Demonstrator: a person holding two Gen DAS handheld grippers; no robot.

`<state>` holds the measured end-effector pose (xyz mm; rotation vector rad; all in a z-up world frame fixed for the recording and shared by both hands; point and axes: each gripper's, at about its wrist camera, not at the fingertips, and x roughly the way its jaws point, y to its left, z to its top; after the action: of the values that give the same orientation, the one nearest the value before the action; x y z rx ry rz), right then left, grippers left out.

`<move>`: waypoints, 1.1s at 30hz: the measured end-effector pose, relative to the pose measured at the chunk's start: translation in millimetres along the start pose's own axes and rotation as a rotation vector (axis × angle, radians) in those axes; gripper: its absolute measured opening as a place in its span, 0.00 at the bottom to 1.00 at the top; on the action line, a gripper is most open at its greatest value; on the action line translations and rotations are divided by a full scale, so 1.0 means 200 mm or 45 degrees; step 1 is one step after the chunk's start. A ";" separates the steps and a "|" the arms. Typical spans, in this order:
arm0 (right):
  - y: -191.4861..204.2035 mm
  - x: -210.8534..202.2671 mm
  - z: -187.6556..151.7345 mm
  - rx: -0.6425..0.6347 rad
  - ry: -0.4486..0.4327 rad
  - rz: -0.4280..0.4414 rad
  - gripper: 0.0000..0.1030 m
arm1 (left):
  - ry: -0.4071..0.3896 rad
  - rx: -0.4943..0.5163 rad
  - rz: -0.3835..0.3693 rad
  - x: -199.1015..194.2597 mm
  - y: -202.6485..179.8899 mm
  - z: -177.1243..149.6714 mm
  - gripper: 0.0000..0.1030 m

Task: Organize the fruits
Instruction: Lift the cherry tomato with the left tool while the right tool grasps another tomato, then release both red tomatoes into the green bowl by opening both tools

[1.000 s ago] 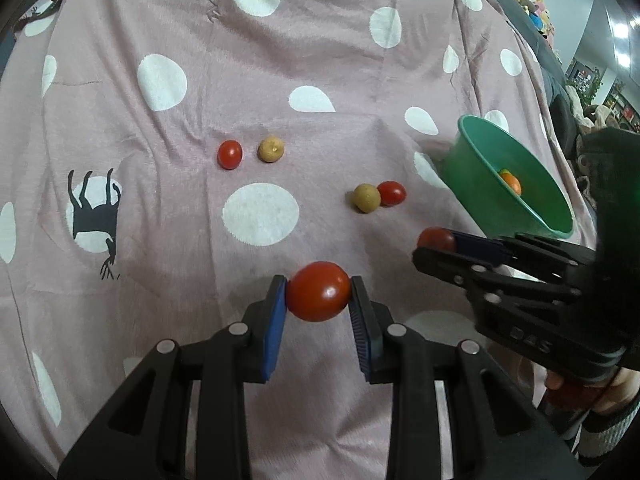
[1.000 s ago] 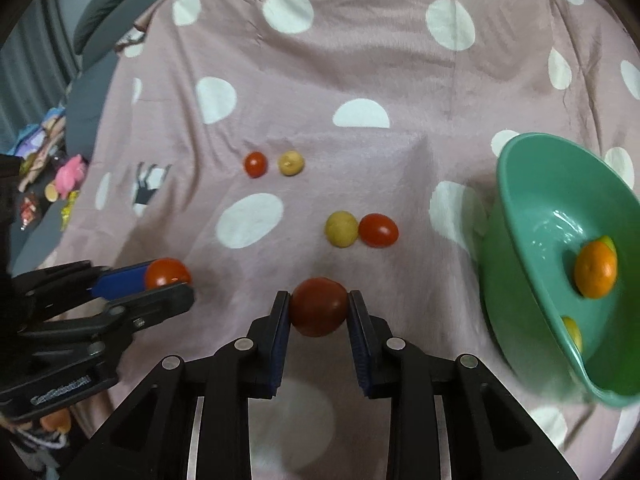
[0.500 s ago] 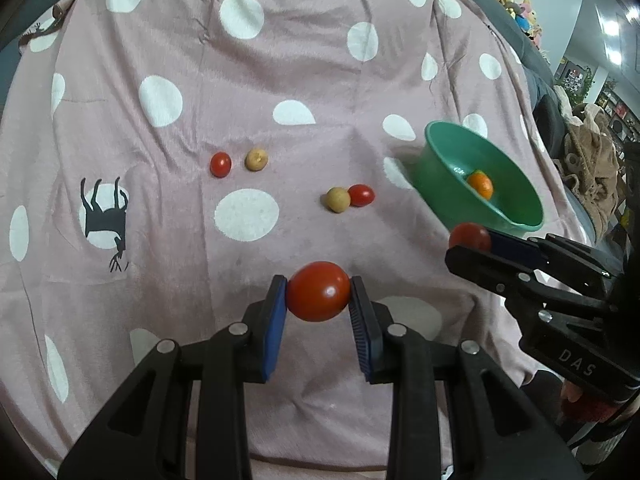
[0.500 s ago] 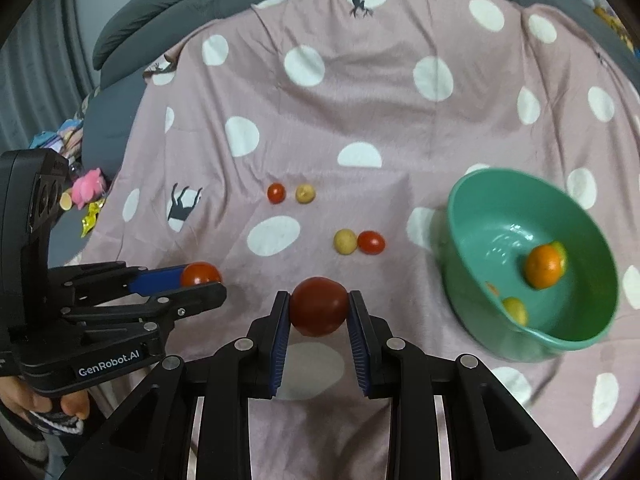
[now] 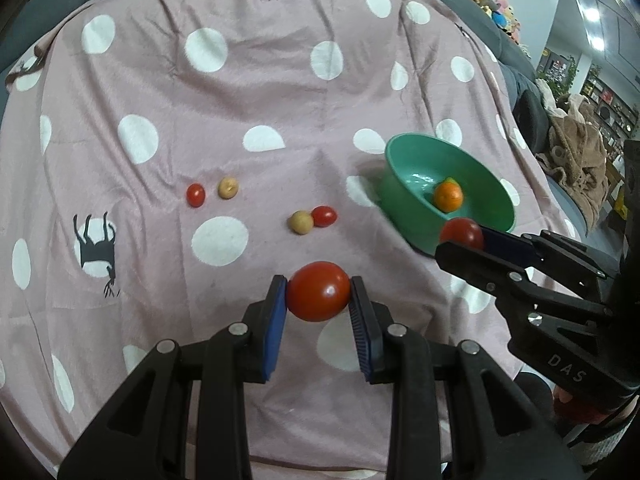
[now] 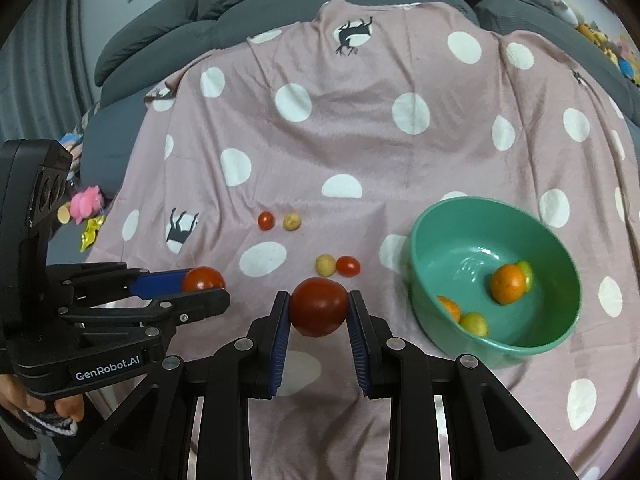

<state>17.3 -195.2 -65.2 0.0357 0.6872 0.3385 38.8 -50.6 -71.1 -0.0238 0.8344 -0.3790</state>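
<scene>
Left claw (image 5: 318, 294): tomato (image 5: 318, 291) lengthwise across

A pink cloth (image 6: 360, 152) with white dots and deer prints covers the surface. On it lie a far pair, small red tomato (image 6: 265, 221) beside yellow fruit (image 6: 292, 222), a nearer touching pair (image 6: 338, 265), and a green bowl (image 6: 560, 256) at right.

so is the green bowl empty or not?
Not empty. The bowl holds two orange fruits and a yellow one; a yellow-green one peeks out behind the bigger orange fruit.
</scene>
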 end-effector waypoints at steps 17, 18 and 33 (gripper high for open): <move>-0.32 -0.07 -0.04 0.165 -0.066 -0.088 0.29 | 0.008 0.153 -0.065 0.18 -0.28 0.20 0.29; -0.35 -0.07 -0.04 0.181 -0.069 -0.101 0.29 | 0.008 0.165 -0.073 0.20 -0.30 0.21 0.29; -0.68 -0.04 -0.07 0.338 -0.084 -0.205 0.29 | 0.054 0.301 -0.141 0.52 -0.57 0.37 0.30</move>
<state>41.5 -326.7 -90.9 0.2419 0.6615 0.0895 119.7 -201.2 -75.6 0.1588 0.8279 -0.5819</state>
